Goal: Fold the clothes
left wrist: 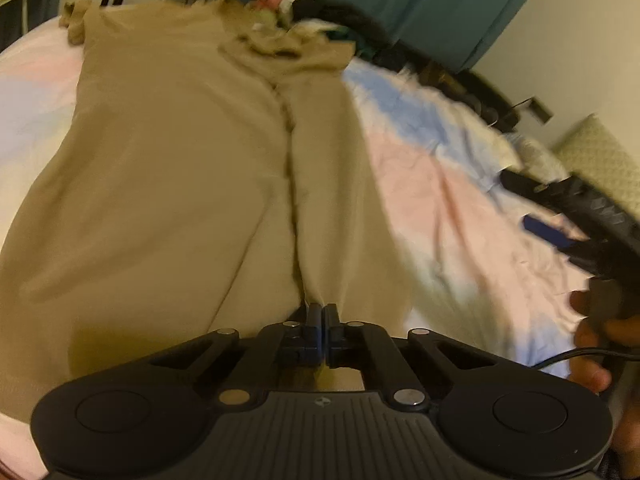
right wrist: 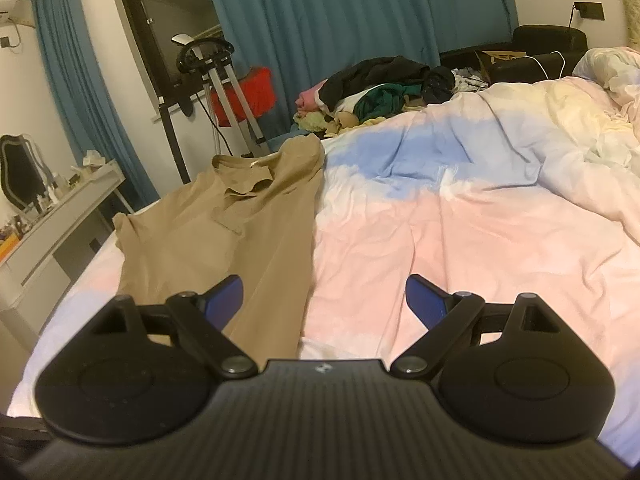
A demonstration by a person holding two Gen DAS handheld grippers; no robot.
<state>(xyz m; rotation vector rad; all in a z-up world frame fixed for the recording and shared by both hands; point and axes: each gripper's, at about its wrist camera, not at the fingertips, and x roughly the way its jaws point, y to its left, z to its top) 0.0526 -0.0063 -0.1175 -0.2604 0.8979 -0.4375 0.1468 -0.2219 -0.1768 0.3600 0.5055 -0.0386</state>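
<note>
A tan shirt lies spread on the bed, its right side folded over along a lengthwise crease. My left gripper is shut on the shirt's near hem at that crease. In the right wrist view the same tan shirt lies at the left of the bed, collar away from me. My right gripper is open and empty, held above the bedcover just right of the shirt's edge. The right gripper also shows in the left wrist view, blurred, held in a hand.
A pink, blue and white duvet covers the bed. A pile of dark and mixed clothes sits at the far edge. A white desk stands left of the bed, with teal curtains behind.
</note>
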